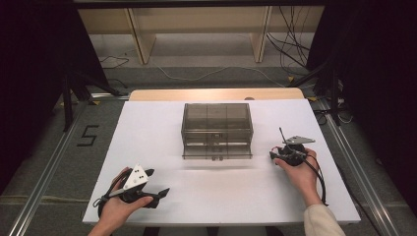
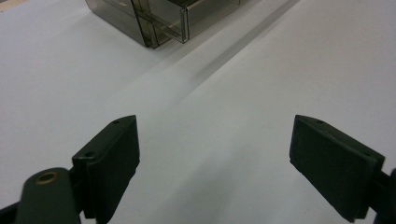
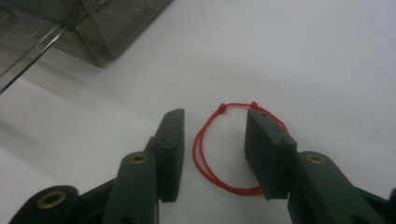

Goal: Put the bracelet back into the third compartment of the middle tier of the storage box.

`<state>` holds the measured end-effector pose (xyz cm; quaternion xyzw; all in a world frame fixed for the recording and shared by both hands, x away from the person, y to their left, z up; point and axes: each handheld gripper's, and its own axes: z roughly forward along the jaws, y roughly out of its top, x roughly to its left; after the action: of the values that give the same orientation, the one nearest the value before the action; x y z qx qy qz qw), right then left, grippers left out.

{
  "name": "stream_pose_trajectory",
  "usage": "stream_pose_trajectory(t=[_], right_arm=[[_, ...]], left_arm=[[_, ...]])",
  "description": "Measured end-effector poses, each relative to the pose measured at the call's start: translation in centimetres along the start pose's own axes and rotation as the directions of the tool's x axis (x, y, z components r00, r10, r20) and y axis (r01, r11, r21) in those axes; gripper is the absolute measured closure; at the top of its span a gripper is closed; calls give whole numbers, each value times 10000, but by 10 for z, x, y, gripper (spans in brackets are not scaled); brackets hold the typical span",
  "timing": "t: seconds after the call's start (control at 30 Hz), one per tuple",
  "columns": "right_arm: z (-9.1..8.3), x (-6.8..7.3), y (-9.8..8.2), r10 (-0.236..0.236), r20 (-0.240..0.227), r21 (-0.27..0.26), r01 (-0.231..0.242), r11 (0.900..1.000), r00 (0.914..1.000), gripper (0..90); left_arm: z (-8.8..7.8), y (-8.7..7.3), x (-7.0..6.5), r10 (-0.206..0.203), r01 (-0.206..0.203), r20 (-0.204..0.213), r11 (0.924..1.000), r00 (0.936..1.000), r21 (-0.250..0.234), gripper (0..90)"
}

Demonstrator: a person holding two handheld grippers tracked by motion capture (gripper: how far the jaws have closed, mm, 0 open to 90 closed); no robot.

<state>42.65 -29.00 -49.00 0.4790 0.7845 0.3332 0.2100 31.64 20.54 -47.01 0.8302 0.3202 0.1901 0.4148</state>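
- Lower left of the high view: the left gripper (image 1: 156, 183) rests over bare white table (image 1: 147, 128), jaws spread wide, nothing between them.
- Centre: a smoky clear drawer box (image 1: 217, 130) stands on the table.
- Right: the right gripper (image 3: 212, 140) has its jaws half-closed astride a red cord loop (image 3: 210, 154), lower middle of its view, not yet pinching.
- The loop looks feather-light and limp, two thin strands with small knots lying flat; I'd pinch both strands low against the table.

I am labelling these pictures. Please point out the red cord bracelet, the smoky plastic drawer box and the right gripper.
red cord bracelet (image 3: 201, 154): right gripper view, left side of loop.
smoky plastic drawer box (image 1: 217, 118): high view, top panel.
right gripper (image 3: 215, 154): right gripper view, midway between jaws.
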Motion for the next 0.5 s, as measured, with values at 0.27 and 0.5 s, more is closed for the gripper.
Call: stream_pose_trajectory(t=[0.27, 0.5], right_arm=[[2, 0, 1, 25, 56, 31, -25, 10000, 10000, 663], [2, -2, 1, 236, 70, 1, -236, 9997, 9997, 774]], left_arm=[[0, 0, 1, -60, 60, -13, 10000, 10000, -30, 158], [0, 0, 1, -81, 81, -32, 10000, 10000, -21, 159]])
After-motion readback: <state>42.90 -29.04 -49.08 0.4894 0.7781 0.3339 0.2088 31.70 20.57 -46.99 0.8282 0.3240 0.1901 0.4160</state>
